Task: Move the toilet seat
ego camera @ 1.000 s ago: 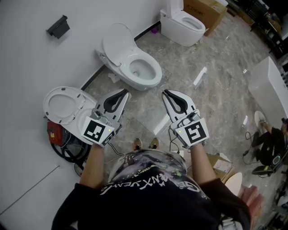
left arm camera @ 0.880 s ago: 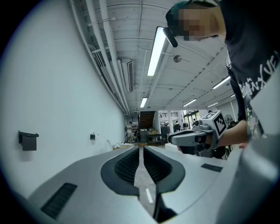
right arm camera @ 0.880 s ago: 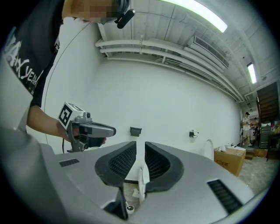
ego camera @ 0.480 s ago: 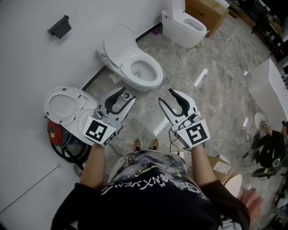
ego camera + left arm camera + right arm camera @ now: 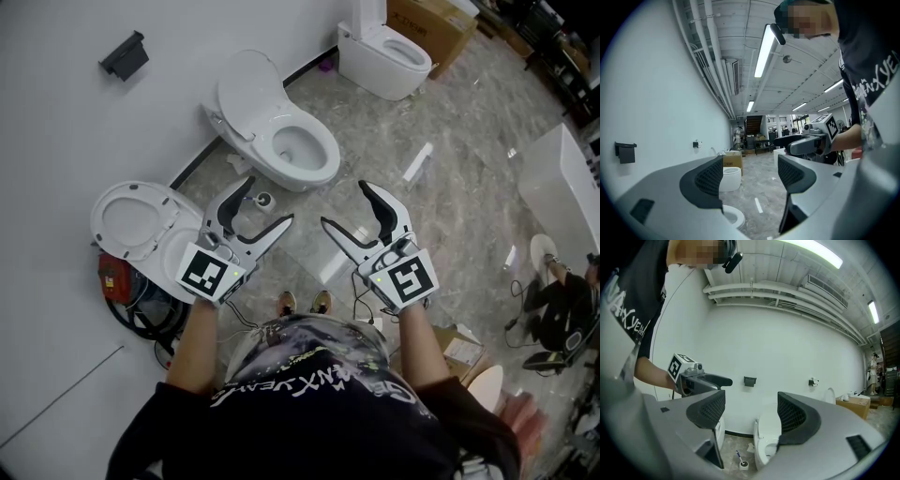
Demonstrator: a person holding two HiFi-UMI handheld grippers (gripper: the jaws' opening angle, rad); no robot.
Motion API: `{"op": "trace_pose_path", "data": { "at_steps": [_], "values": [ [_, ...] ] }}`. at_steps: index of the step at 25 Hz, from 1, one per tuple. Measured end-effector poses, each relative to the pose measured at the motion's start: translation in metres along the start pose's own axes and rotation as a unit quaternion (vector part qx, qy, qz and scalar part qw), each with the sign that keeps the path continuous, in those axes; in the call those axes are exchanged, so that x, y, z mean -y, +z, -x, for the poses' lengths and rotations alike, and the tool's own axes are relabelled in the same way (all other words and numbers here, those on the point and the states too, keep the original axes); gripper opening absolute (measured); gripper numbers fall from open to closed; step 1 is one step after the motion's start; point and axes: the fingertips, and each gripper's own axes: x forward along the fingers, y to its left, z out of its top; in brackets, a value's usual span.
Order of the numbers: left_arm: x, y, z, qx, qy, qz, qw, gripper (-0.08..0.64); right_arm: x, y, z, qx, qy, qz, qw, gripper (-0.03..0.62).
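Toilet seat [image 5: 172, 208] sits at the left middle of the head view, a white ring with its lid, down at the foot of the white wall. It is loose from any bowl, and red and black gear [image 5: 117, 286] lies just below it in the frame.

I've got both grippers held out level in front of the person, side by side in the centre of the frame. The left gripper [image 5: 269, 201] has just been opening and its jaws now stand wide apart. In its own view [image 5: 751, 174] I see only marbled floor and a far toilet [image 5: 729, 178] through the gap, nothing between the pads. The right gripper [image 5: 345, 203] has just been opening too. Its jaws are released and spread in its own view [image 5: 751, 416], framing the wall and the near toilet [image 5: 766, 437] well beyond them, with nothing gripped.

That near toilet [image 5: 281, 131] stands at upper centre of the head view with its lid up. A small brush cup [image 5: 263, 199] is on the floor below it. A cardboard box [image 5: 427, 23] sits at the top right, and a black holder [image 5: 123, 54] hangs on the wall at upper left.
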Motion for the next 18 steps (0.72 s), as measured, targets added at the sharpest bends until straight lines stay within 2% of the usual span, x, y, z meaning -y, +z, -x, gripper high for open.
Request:
{"op": "trace_pose_path", "data": {
  "at_steps": [7, 13, 18],
  "values": [
    [-0.002, 0.002, 0.000, 0.003, 0.004, -0.004, 1.0000, 0.408, 0.000, 0.000, 0.000, 0.001, 0.002, -0.004, 1.000, 0.422],
    [0.004, 0.008, -0.001, 0.017, 0.000, -0.015, 0.9997, 0.482, -0.003, -0.006, -0.002, -0.006, 0.011, -0.004, 1.000, 0.566],
    [0.011, 0.007, -0.003, 0.017, -0.003, -0.011, 0.9998, 0.502, -0.004, -0.006, 0.003, -0.005, 0.011, -0.004, 1.000, 0.580]
  ]
}}
